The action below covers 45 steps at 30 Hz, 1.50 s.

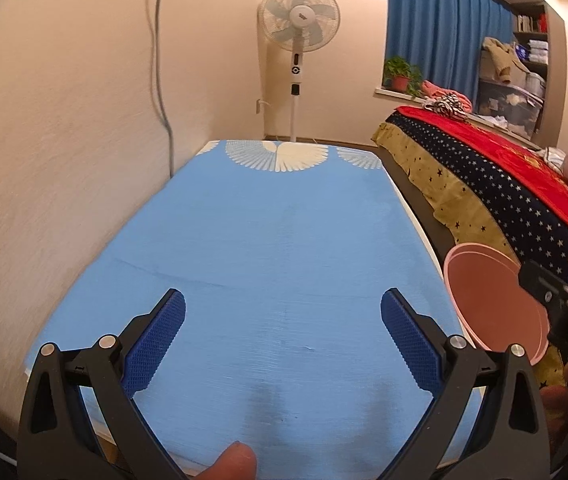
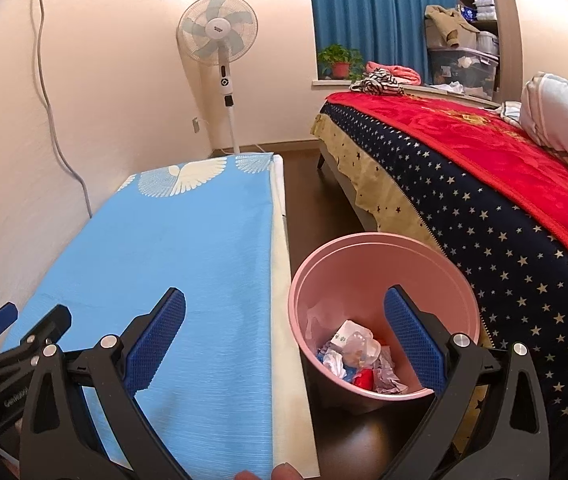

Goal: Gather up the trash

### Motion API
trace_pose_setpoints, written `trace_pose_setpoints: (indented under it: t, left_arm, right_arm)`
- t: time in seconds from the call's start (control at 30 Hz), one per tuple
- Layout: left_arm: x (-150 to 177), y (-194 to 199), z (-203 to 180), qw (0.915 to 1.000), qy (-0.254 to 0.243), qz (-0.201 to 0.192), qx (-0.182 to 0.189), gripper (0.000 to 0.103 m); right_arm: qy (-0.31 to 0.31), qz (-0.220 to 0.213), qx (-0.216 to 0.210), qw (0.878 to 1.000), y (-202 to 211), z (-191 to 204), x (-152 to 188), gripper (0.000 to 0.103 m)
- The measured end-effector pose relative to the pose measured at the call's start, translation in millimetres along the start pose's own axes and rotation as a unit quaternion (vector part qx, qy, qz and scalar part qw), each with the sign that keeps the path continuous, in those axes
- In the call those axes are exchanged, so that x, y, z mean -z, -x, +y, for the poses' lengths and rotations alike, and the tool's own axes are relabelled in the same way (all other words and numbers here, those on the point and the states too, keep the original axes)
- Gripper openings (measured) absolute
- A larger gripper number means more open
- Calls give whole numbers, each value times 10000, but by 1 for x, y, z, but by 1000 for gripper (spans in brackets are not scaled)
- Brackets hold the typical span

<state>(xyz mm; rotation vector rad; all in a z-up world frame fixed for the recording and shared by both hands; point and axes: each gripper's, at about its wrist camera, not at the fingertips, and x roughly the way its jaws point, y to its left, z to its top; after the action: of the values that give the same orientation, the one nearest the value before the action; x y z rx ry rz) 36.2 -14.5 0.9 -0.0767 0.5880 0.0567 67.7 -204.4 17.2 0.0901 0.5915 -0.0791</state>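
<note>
A pink trash bin (image 2: 383, 268) stands on the dark floor between the blue-covered table (image 2: 188, 248) and the bed. Inside lie crumpled papers, wrappers and plastic scraps (image 2: 359, 356). My right gripper (image 2: 284, 316) is open and empty, above the table's right edge and the bin's near rim. My left gripper (image 1: 282, 312) is open and empty above the blue table cloth (image 1: 276, 240). The bin (image 1: 491, 304) shows at the right in the left wrist view, partly hidden by the right gripper's body (image 1: 563, 304). No trash shows on the table.
A bed (image 2: 503, 200) with a red blanket and star-patterned cover runs along the right. A standing fan (image 2: 220, 64) is at the far wall. A wall (image 1: 64, 140) with a hanging cable borders the table's left side. Blue curtains and a potted plant (image 2: 339, 62) are behind.
</note>
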Motion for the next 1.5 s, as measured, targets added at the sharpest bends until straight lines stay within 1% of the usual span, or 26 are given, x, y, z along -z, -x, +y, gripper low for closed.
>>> trace_pose_setpoints:
  t: [0.17, 0.63, 1.5]
  left_arm:
    - [4, -3, -3, 10000, -20, -2, 16, 95]
    - [5, -10, 1, 9999, 93, 54, 28, 95]
    - [9, -12, -2, 9999, 34, 86, 56, 95]
  right_arm:
    - [55, 137, 4, 9999, -9, 4, 5, 98]
    - [216, 198, 97, 9995, -16, 12, 13, 98]
    - [237, 223, 102, 9994, -16, 12, 13, 98]
